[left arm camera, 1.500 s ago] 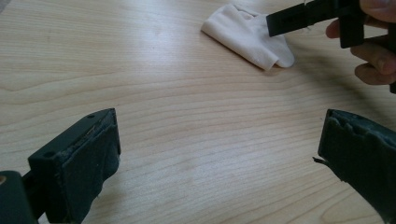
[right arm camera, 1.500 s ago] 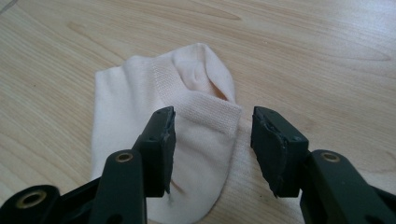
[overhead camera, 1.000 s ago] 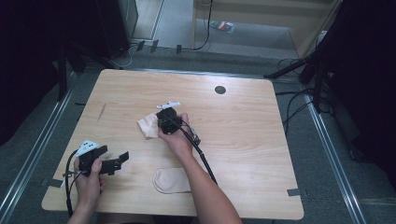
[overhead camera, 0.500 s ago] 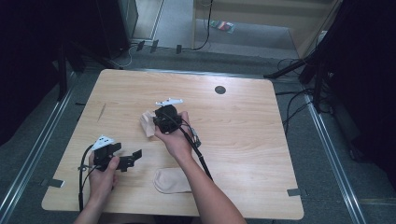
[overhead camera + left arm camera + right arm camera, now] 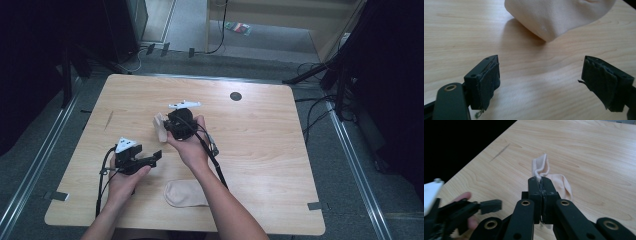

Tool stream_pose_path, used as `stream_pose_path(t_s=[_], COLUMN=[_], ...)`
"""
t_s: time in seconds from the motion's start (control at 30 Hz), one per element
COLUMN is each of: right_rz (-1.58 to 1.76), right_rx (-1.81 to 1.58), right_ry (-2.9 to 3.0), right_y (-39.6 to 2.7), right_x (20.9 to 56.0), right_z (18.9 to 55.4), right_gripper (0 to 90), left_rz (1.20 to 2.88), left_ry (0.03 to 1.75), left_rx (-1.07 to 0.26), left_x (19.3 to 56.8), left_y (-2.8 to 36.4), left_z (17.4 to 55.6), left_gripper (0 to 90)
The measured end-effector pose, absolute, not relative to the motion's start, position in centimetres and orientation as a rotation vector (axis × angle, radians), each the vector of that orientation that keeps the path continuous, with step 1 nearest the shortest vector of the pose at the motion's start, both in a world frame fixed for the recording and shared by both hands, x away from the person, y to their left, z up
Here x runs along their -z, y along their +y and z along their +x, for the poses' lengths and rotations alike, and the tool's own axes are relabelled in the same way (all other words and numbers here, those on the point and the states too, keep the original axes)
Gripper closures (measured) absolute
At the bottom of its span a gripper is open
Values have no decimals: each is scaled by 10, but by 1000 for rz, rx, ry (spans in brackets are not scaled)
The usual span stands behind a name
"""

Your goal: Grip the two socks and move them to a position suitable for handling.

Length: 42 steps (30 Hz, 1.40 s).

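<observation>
On the left, my left gripper [image 5: 150, 159] hovers low over the pale wooden table [image 5: 280, 165], its jaws spread wide with nothing between them. In the left gripper view the two black pads [image 5: 489, 82] frame bare wood, and the rounded end of the lifted sock sits just ahead of them, off the table enough to cast a shadow.

Moving right, the small cream-coloured fabric sock [image 5: 161, 126] hangs at the middle of the table, pinched by my right gripper [image 5: 170, 125]. In the right gripper view the jaws are clamped tight on the sock's ribbed cuff, which curls up above the tips while the rest of the sock droops down behind them toward the wood.

Nearer to me, between my forearms, a second cream sock [image 5: 185, 193] lies flat by the table's near edge, untouched.

I judge this to be the pairing or folding step: one sock is raised by its cuff and the free hand is coming in to help. The next move calls for sliding the left jaws forward around the hanging toe end and closing on one layer of cloth, keeping the right grip firm so the cuff doesn't slip out.
</observation>
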State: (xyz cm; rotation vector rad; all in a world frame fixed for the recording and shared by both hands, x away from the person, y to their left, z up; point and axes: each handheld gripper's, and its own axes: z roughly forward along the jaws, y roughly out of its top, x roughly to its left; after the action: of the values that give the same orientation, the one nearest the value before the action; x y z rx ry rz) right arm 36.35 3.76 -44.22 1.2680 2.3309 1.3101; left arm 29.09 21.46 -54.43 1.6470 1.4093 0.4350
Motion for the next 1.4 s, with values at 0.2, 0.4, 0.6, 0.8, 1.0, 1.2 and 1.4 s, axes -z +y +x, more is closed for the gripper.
stream_pose_path(t_s=[0.2, 0.4, 0.6, 0.8, 1.0, 1.2, 1.4], right_rz=[1229, 1211, 1212, 1203, 1235, 1281, 1347], right_rx=[-1345, -1370, -1418, -1423, -1414, -1374, -1339], right_ry=[2322, 2319, 2322, 2312, 2296, 2288, 2291], right_y=[39, 38, 32, 23, 5, -16, -38], right_x=[429, 420, 409, 403, 415, 440, 466], right_z=[355, 348, 338, 332, 332, 327, 321], right_gripper=[896, 897, 896, 897, 898, 899, 899], left_rz=[1683, 1650, 1629, 1666, 1738, 1850, 1959], left_ry=[1420, 1440, 1532, 1504, 1410, 1363, 1306], left_rx=[-431, -442, -504, -622, -830, -963, -998], left_x=[548, 548, 549, 542, 530, 531, 539], left_y=[197, 193, 196, 204, 206, 193, 170], left_z=[304, 310, 319, 310, 286, 267, 254], left_gripper=[192, 314, 548, 881, 900, 900, 900])
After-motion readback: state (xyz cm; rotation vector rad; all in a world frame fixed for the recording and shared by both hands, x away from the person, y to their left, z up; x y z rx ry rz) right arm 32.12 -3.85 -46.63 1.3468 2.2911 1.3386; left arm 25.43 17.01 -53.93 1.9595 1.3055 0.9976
